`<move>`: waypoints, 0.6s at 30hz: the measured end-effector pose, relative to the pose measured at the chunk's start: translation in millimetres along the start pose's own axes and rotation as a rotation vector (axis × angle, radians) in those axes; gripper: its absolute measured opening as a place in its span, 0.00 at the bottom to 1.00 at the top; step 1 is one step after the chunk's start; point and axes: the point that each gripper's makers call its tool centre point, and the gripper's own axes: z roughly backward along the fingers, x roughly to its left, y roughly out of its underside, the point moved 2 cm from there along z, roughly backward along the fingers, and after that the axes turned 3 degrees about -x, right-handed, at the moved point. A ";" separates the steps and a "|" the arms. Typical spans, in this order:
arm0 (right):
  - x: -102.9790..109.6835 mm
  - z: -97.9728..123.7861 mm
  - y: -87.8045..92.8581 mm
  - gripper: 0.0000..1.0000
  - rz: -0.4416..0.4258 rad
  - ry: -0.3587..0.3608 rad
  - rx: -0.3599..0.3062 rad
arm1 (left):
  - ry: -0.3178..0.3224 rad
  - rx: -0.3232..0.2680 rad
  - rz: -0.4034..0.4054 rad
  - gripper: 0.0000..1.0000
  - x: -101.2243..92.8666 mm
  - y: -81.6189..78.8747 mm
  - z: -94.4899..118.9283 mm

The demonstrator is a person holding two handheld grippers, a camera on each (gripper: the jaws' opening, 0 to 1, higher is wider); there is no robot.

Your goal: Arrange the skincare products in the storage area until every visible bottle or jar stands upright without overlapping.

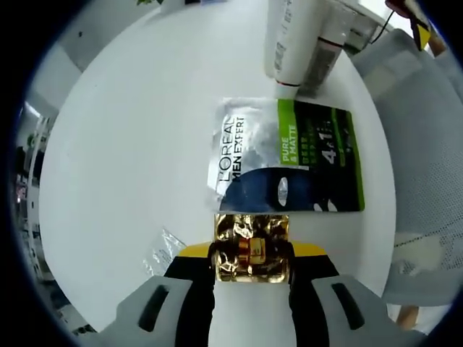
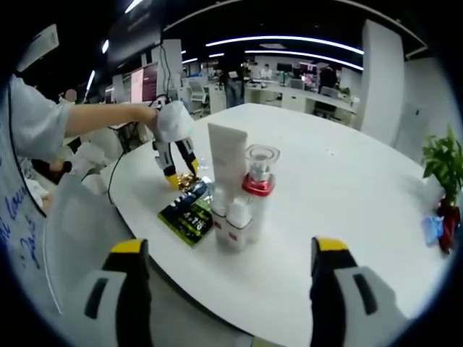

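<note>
My left gripper (image 1: 252,254) is shut on a shiny gold jar (image 1: 252,247), held just above the white round table (image 1: 130,144). Beyond the jar lies a flat L'Oreal Men Expert sachet (image 1: 289,155), silver, green and dark blue. A white tube (image 1: 288,40) stands upright past it. In the right gripper view my right gripper (image 2: 228,289) is open and holds nothing. Ahead of it stand the white tube (image 2: 226,170), a clear pump bottle with a red collar (image 2: 258,181) and a small white bottle (image 2: 233,224). The sachet (image 2: 187,212) lies to their left, and the left gripper (image 2: 177,170) holds the gold jar (image 2: 187,178) there.
A clear plastic wrapper (image 1: 163,251) lies on the table left of the jar. Grey mesh chair backs (image 1: 427,144) stand along the table's edge. A potted plant (image 2: 443,170) and a blue item (image 2: 432,230) sit at the far right of the table. A person's sleeve and hand (image 2: 87,119) reach in from the left.
</note>
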 end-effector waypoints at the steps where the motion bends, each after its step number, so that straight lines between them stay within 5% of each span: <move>1: 0.0 -0.1 0.1 0.94 0.001 0.000 0.001 | -0.001 -0.003 0.002 0.36 -0.2 0.1 0.3; 18: 3.1 -1.5 0.3 0.93 0.010 -0.011 0.000 | -0.053 -0.034 -0.019 0.46 -0.1 -0.4 10.1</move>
